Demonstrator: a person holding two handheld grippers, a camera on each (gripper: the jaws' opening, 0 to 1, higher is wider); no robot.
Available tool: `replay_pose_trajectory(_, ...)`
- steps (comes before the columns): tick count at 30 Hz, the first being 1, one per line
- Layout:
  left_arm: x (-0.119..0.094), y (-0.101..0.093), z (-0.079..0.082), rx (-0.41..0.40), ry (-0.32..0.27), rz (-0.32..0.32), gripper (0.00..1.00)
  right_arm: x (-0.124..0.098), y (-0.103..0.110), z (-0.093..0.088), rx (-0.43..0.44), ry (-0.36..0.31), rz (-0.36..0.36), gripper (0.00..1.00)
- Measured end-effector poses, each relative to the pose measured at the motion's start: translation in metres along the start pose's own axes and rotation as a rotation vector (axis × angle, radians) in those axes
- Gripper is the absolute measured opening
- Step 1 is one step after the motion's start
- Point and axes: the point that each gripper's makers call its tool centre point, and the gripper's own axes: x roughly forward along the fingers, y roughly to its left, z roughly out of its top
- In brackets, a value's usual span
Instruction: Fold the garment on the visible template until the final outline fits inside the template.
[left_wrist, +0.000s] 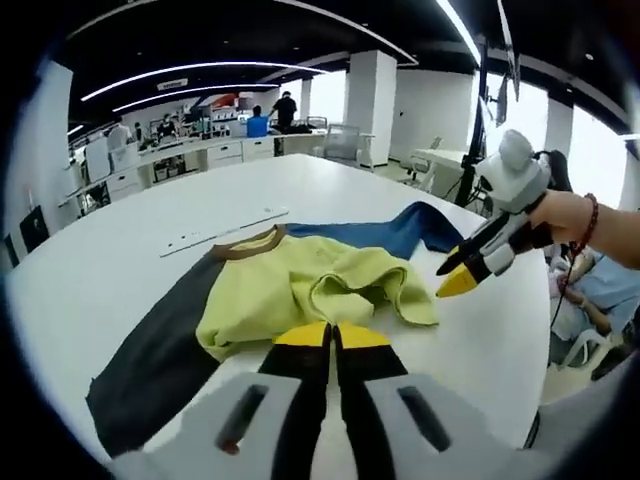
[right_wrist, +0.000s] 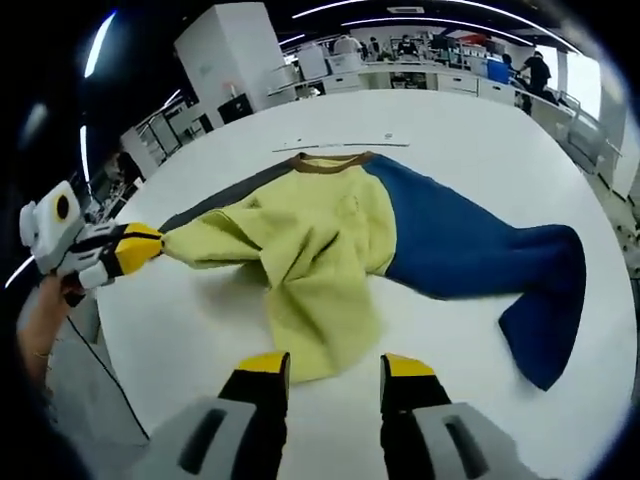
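A shirt (left_wrist: 300, 280) (right_wrist: 320, 230) with a yellow-green body, a brown collar, a dark grey sleeve (left_wrist: 150, 360) and a blue sleeve (left_wrist: 390, 235) (right_wrist: 470, 240) lies crumpled on the white table (left_wrist: 200, 200) (right_wrist: 450, 130). My left gripper (left_wrist: 331, 335) (right_wrist: 150, 247) is shut at the body's near edge, and the cloth is drawn into a point at its tip. My right gripper (right_wrist: 335, 368) (left_wrist: 458, 283) stands open at the opposite hem, the yellow cloth edge just ahead between its jaws. A thin white strip (left_wrist: 225, 232) (right_wrist: 340, 145) lies beyond the collar.
A hand with a bead bracelet (left_wrist: 575, 215) holds the right gripper. A seated person (left_wrist: 600, 290) is beside the table's right edge. Office desks (left_wrist: 200, 155) and people stand far behind. Bare table surrounds the shirt.
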Motion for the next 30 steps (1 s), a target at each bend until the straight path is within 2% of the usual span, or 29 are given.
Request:
replay_pose_trajectory(4, -0.002, -0.011, -0.013, -0.007, 0.013, -0.013, 0.00, -0.001, -0.001, -0.006, 0.034, -0.004, -0.002, 0.33)
replay_pose_trajectory(9, 0.000, -0.031, -0.040, 0.013, 0.073, -0.036, 0.00, -0.002, -0.001, -0.012, 0.064, -0.004, -0.010, 0.33)
replay_pose_trajectory(13, 0.003, -0.039, -0.056, 0.028, 0.110, -0.040, 0.00, 0.000, 0.001, -0.018, 0.084, 0.006, -0.014, 0.33)
replay_pose_trajectory(20, 0.008, -0.038, -0.073, 0.052, 0.154, -0.033, 0.00, 0.002, 0.003, -0.020, 0.111, 0.003, -0.026, 0.31)
replay_pose_trajectory(24, 0.010, -0.041, -0.081, 0.026, 0.178, -0.061, 0.00, 0.004, 0.003, -0.018, 0.131, -0.013, -0.038, 0.30)
replay_pose_trajectory(26, 0.006, -0.043, -0.094, 0.043, 0.264, -0.076, 0.00, 0.005, 0.004, -0.019, 0.136, -0.013, -0.043, 0.30)
replay_pose_trajectory(27, 0.003, -0.037, -0.097, 0.087, 0.290, -0.047, 0.00, 0.006, 0.005, -0.021, 0.139, -0.013, -0.048, 0.30)
replay_pose_trajectory(28, 0.002, -0.034, -0.096, 0.094, 0.289, -0.032, 0.01, 0.006, 0.006, -0.021, 0.140, -0.015, -0.048, 0.30)
replay_pose_trajectory(30, -0.002, -0.036, -0.092, 0.036, 0.255, -0.047, 0.06, 0.009, 0.008, -0.023, 0.146, -0.011, -0.044, 0.30)
